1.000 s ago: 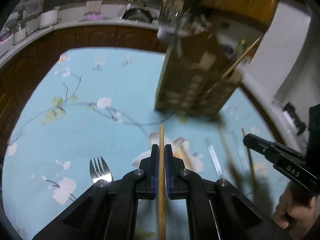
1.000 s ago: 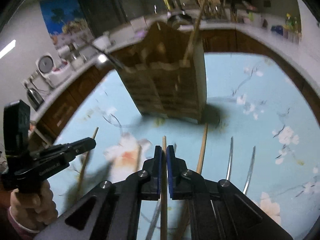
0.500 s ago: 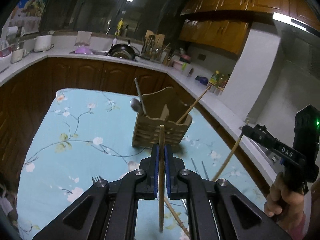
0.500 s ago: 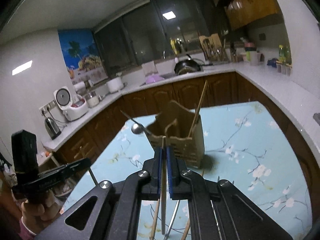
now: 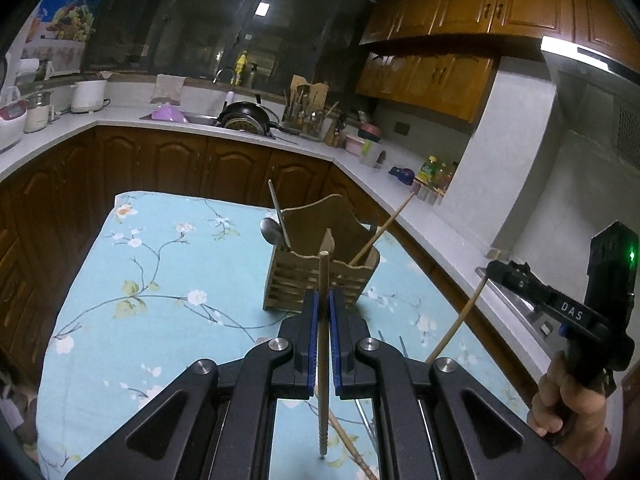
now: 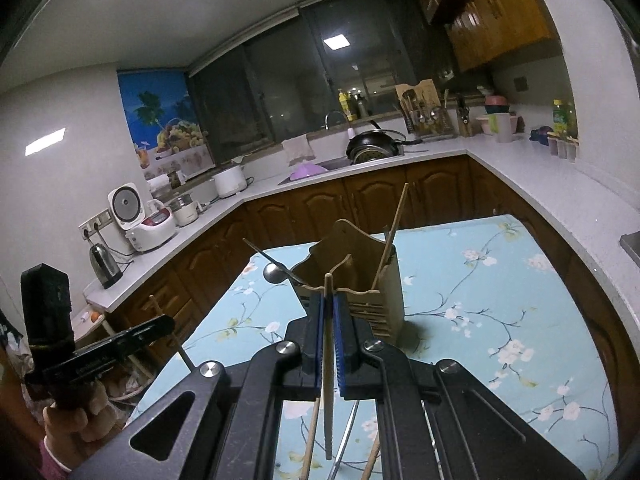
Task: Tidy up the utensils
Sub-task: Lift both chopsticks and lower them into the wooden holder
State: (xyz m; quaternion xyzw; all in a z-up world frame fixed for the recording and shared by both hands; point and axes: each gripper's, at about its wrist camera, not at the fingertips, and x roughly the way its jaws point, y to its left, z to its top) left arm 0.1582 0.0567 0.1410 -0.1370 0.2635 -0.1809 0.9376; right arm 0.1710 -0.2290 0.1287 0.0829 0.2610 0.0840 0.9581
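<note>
Both grippers clenched, each on one wooden chopstick. Left gripper (image 5: 323, 300) pinches its chopstick (image 5: 323, 344) between the blue pads, stick running along the fingers with both ends free, held above the table. Right gripper (image 6: 329, 308) same, with its own chopstick (image 6: 328, 364). Each gripper shows at the edge of the other's view, held by a hand (image 5: 560, 396) in a pink sleeve.

Surface: table (image 5: 132, 280) under a light blue cloth printed with white blossoms and thin branches. Wooden slatted holder (image 5: 320, 276) stands upright mid-table, ahead of both grippers. One chopstick (image 5: 382, 230) leans out of its right compartment; a metal spoon (image 5: 270, 229) and another metal handle stick out of the left one. Loose chopsticks and metal utensils lie on the cloth below the grippers, mostly hidden by the gripper bodies, count unclear.

Room: kitchen, white L-shaped counter (image 6: 540, 176) over dark wood cabinets, upper wood cabinets on the right. Sink with faucet under a dark window, black pan (image 6: 374, 146) beside it, a second utensil rack next to that. Rice cooker (image 6: 150, 228), kettle (image 6: 105, 266) and small pots on the left run. Fruit poster on the wall by the window. Ceiling light on.
</note>
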